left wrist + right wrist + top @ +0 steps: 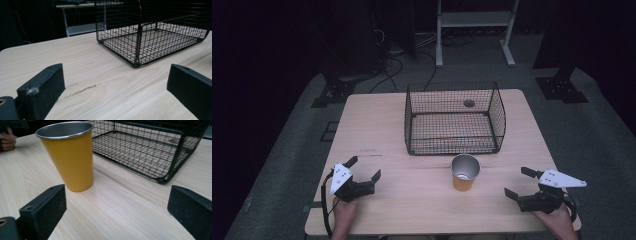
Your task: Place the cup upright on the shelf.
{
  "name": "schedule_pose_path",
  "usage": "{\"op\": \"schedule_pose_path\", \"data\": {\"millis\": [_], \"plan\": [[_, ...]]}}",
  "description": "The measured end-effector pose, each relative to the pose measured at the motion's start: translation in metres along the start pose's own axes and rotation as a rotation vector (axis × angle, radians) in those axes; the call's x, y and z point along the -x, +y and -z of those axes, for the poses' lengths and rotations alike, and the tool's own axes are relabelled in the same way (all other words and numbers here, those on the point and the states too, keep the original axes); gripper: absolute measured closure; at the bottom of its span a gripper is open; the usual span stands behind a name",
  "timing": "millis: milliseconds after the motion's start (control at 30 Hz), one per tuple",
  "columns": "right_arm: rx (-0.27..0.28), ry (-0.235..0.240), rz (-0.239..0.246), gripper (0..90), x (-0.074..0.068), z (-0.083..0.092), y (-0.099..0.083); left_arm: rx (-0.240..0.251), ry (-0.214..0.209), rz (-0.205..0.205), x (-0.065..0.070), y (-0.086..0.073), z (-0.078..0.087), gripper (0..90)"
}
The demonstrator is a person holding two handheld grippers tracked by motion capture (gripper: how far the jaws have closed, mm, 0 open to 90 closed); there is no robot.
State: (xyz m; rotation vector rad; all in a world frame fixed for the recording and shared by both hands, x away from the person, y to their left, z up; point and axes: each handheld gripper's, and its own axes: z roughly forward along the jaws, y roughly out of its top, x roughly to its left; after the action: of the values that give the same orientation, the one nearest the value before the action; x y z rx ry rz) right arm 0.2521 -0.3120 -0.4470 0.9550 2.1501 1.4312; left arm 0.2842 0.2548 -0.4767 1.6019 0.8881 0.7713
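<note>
Resting at the bench's (377,220) seven and five o'clock corners, left gripper (364,172) and right gripper (519,182) both gape, released; the yellow cup (465,172) stands upright at six o'clock of the wire basket (454,120), seemingly staged for pickup.

A pale wooden tabletop (377,125) stands on grey floor (287,150) in a dark room. A black wire basket (454,142), open at the top, sits toward the middle of the tabletop's far edge. Just beside the basket's near wall an orange cup (464,172) with a metal inside stands upright, apart from the wire. A thin scratch (80,91) marks the wood toward the near left corner. Beyond the far edge are a white frame (474,20), loose cables (397,65) and black stand bases (562,87).
</note>
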Motion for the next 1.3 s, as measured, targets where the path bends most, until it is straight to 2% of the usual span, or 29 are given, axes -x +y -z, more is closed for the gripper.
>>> {"op": "schedule_pose_path", "data": {"millis": [100,433,533,767,1100,1300], "plan": [[-0.003,0.025,0.004,1.7,-0.004,-0.002,0.002,0.000,0.001,0.000,0.000,0.000,0.000,0.8],[-0.035,0.084,0.063,1.6,-0.025,-0.021,0.011,-0.001,0.002,0.003,0.000,0.000,0.000,0.8],[-0.030,0.118,0.061,1.6,-0.031,-0.027,0.015,0.000,0.001,0.002,0.000,0.000,0.000,0.8],[-0.051,0.158,0.071,0.0,-0.039,-0.046,0.021,0.000,0.002,0.003,0.000,0.000,0.000,0.8],[-0.068,0.155,0.075,0.0,-0.045,-0.072,0.032,0.002,0.001,0.008,-0.001,0.000,0.000,0.8],[-0.079,0.147,0.098,0.0,-0.049,-0.086,0.039,0.002,0.001,0.007,-0.001,0.000,0.000,0.8]]}}
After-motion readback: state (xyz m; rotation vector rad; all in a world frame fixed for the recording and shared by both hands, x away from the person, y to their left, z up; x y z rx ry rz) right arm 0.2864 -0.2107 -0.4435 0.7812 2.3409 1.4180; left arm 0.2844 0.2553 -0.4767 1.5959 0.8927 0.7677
